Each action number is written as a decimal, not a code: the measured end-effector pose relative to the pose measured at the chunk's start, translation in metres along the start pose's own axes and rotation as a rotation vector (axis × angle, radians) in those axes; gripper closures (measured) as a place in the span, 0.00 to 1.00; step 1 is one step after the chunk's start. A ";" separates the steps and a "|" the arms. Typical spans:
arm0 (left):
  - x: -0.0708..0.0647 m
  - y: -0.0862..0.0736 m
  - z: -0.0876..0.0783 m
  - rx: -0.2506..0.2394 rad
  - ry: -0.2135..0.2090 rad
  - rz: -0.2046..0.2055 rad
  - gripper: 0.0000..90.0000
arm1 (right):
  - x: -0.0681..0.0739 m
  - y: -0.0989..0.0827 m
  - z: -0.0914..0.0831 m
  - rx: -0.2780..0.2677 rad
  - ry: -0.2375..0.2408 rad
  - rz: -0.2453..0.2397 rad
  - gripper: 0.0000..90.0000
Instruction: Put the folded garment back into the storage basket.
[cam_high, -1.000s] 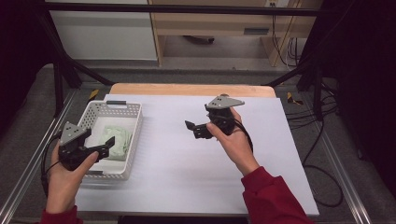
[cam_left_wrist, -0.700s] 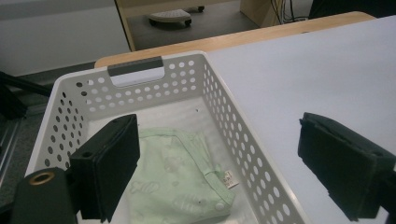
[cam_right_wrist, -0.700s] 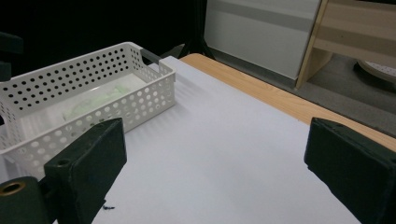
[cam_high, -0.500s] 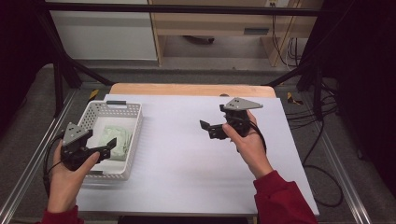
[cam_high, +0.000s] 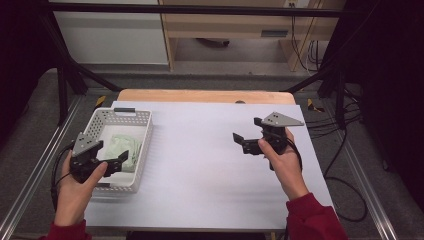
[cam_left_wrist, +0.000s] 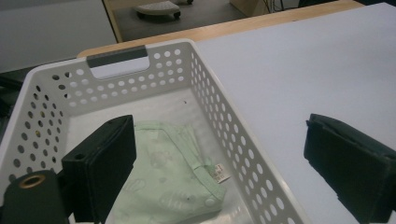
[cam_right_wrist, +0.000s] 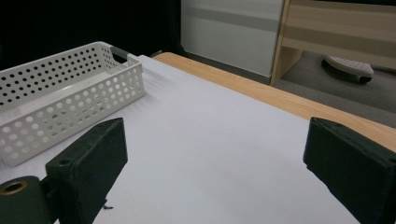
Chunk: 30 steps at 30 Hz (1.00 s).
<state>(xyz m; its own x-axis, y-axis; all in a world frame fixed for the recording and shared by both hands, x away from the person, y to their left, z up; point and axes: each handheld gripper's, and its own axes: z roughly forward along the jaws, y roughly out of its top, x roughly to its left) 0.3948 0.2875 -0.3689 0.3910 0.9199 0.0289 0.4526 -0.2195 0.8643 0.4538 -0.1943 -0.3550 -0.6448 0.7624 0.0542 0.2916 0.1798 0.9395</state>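
Green folded cloth (cam_left_wrist: 170, 175), lying in the white basket (cam_left_wrist: 243, 135) at the counter's left, is best pinched at its raised fold by the left gripper (cam_high: 107, 161), whose fingers (cam_left_wrist: 100, 170) are spread wide and empty

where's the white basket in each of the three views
High view: white basket at the table's left edge, beside the left hand-held gripper.
Left gripper view: basket close up, left and centre, green cloth inside.
Right gripper view: basket far left.
Shared landmark: the basket's grey handle.

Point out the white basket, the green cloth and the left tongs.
white basket (cam_high: 141, 150), high view, right wall.
green cloth (cam_left_wrist: 170, 175), left gripper view, middle of fabric.
left tongs (cam_high: 116, 159), high view, between the tips.
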 end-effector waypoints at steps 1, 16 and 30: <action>-0.001 0.000 0.001 0.000 -0.003 0.002 0.10 | -0.001 -0.004 -0.003 0.001 -0.005 0.002 0.07; -0.006 -0.009 0.016 0.019 -0.020 0.003 0.09 | -0.016 -0.072 -0.033 0.004 -0.037 0.034 0.09; -0.008 -0.011 0.016 -0.009 -0.015 0.001 0.09 | -0.018 -0.121 -0.047 0.006 -0.050 0.092 0.09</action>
<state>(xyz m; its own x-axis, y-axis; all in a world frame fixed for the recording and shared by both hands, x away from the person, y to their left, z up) 0.4001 0.2770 -0.3866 0.4035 0.9147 0.0222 0.4450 -0.2174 0.8687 0.3969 -0.2589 -0.4535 -0.5795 0.8056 0.1232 0.3523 0.1113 0.9292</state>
